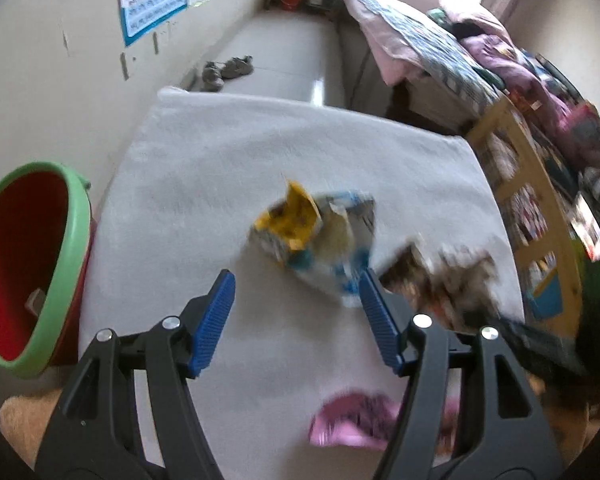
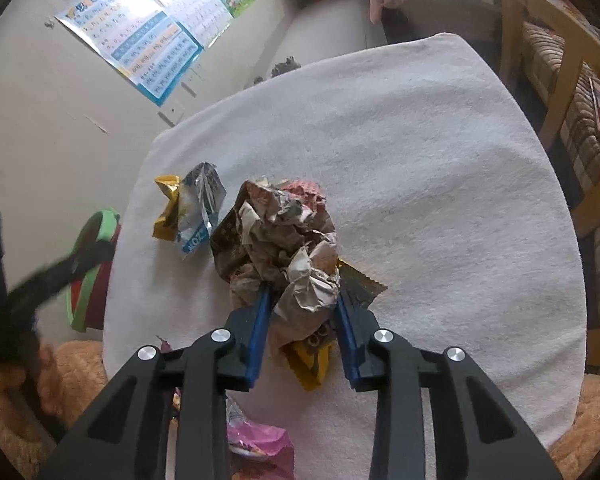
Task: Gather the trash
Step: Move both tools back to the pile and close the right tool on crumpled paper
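A crumpled yellow, blue and silver snack wrapper [image 1: 316, 236] lies on the white cloth-covered table [image 1: 220, 152], just ahead of my open, empty left gripper [image 1: 296, 292]. It also shows in the right wrist view [image 2: 192, 212]. My right gripper [image 2: 302, 300] is shut on a big wad of crumpled brown paper [image 2: 284, 248], with yellow wrappers [image 2: 312, 364] under it. The wad shows blurred in the left wrist view [image 1: 440, 280]. A red bin with a green rim [image 1: 32, 268] stands left of the table, seen also in the right wrist view [image 2: 96, 264].
A pink wrapper [image 1: 352, 420] lies at the table's near edge, also in the right wrist view [image 2: 260, 444]. A wooden shelf [image 1: 532, 216] stands right of the table. A wall with posters [image 2: 148, 48] is on the left. Shoes [image 1: 228, 68] lie on the floor beyond.
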### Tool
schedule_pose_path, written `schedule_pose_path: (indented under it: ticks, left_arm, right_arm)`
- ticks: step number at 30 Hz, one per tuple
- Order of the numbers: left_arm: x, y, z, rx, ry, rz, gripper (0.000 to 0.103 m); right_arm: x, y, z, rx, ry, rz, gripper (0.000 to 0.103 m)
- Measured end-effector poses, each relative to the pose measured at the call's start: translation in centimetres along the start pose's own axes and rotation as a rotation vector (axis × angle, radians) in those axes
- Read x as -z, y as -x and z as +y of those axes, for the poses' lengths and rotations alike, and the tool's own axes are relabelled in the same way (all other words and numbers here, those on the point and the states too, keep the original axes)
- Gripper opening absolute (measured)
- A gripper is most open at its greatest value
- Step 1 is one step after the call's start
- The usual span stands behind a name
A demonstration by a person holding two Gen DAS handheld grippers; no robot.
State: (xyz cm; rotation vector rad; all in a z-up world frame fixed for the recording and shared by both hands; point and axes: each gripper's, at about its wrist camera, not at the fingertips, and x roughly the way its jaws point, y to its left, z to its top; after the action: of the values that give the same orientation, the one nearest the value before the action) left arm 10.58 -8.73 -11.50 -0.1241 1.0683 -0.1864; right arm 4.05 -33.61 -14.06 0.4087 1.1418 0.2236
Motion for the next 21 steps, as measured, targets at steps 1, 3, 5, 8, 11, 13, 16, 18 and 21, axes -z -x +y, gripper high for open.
schedule_pose_path:
  ticks: [1, 3, 5, 8, 11, 13, 16, 18, 21]
  left_arm:
    - [-0.7, -0.7, 0.3, -0.014, 0.013, 0.007, 0.061]
    - [-2.0, -2.1, 0.5, -0.037, 0.023, 0.029, 0.061]
    - [-2.9, -3.6, 0.4, -0.054, 0.012, 0.057, 0.058]
    - [-3.7, -5.9, 0.0, -0.095, -0.03, 0.108, 0.057]
    - [-3.8, -8.2, 0.6, -0.111, -0.022, 0.186, 0.038]
    - [-3.7, -8.2, 1.1, -0.094, 0.008, 0.188, 0.019]
    - [-3.3, -7.8, 1.8, -0.073, 0.027, 0.209, 0.001]
    - [-2.5, -6.6, 2.5, -0.064, 0.038, 0.186, 0.0]
    - [-1.2, -4.8, 3.1, -0.065, 0.035, 0.154, 0.0]
  right_arm:
    - [0.0, 0.1, -0.3, -0.006, -0.006, 0.0, 0.025]
    - [0.1, 0.3, -0.5, -0.012, -0.017, -0.003, 0.025]
    - [0.0, 0.5, -0.5, -0.014, -0.018, -0.009, 0.025]
    - [-0.1, 0.9, -0.1, -0.013, -0.002, -0.022, 0.025]
    - [-0.2, 1.2, 0.4, -0.012, 0.014, -0.032, 0.028]
    - [0.0, 1.2, 0.4, -0.006, 0.02, -0.032, 0.037]
    - [0.0, 1.3, 0.4, 0.001, 0.003, -0.041, 0.06]
    - [-0.1, 1.4, 0.3, 0.005, -0.004, -0.047, 0.062]
    - [-0.3, 2.0, 0.5, 0.013, -0.008, -0.071, 0.065]
